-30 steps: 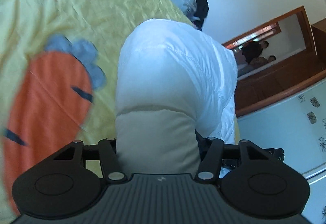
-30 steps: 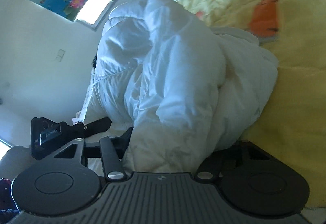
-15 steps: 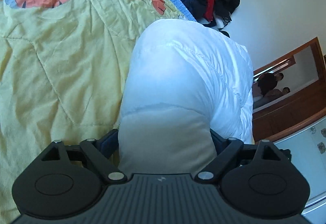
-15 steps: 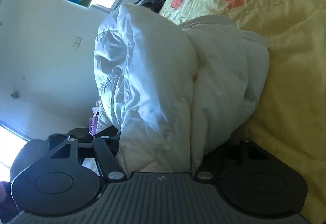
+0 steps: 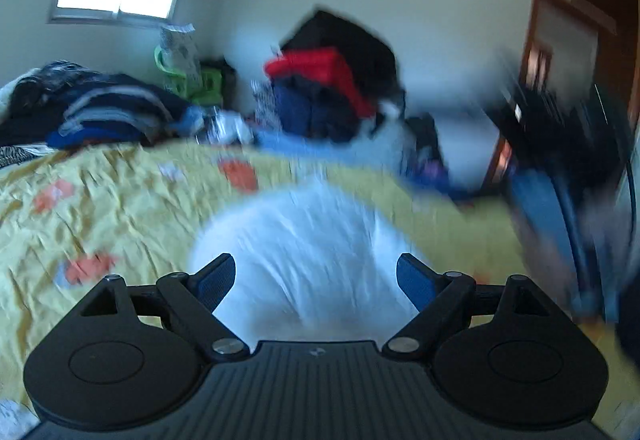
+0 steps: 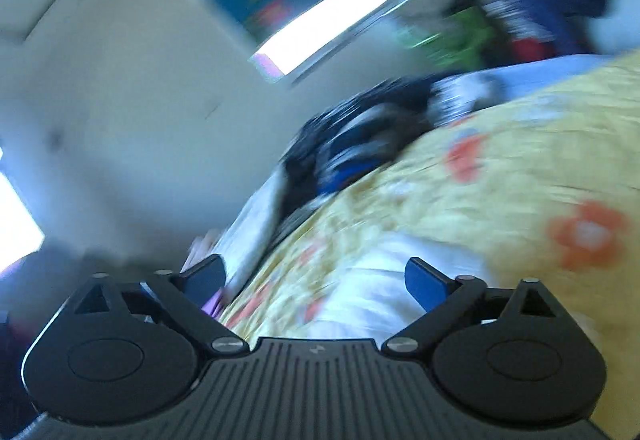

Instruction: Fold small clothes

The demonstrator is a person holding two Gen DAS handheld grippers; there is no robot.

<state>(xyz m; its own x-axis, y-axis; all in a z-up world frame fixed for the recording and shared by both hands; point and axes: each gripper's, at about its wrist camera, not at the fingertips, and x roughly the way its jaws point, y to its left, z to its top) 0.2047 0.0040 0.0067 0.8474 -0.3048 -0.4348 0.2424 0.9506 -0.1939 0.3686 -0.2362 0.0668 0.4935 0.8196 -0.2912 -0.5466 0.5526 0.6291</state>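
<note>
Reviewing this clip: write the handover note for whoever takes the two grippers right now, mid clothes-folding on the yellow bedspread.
Left gripper: open, nothing pinched; the white padded jacket lies beyond it on the yellow bedspread.
Right gripper: jaws have just been opening, now wide, nothing between the pads; the jacket lies below it.
Done: jacket released on the bed as a bundle; both views are blurred, so the neatness of the fold cannot be judged.
Left: check the fold, then take the next item, likely from the clothes pile at the far edge.
</note>
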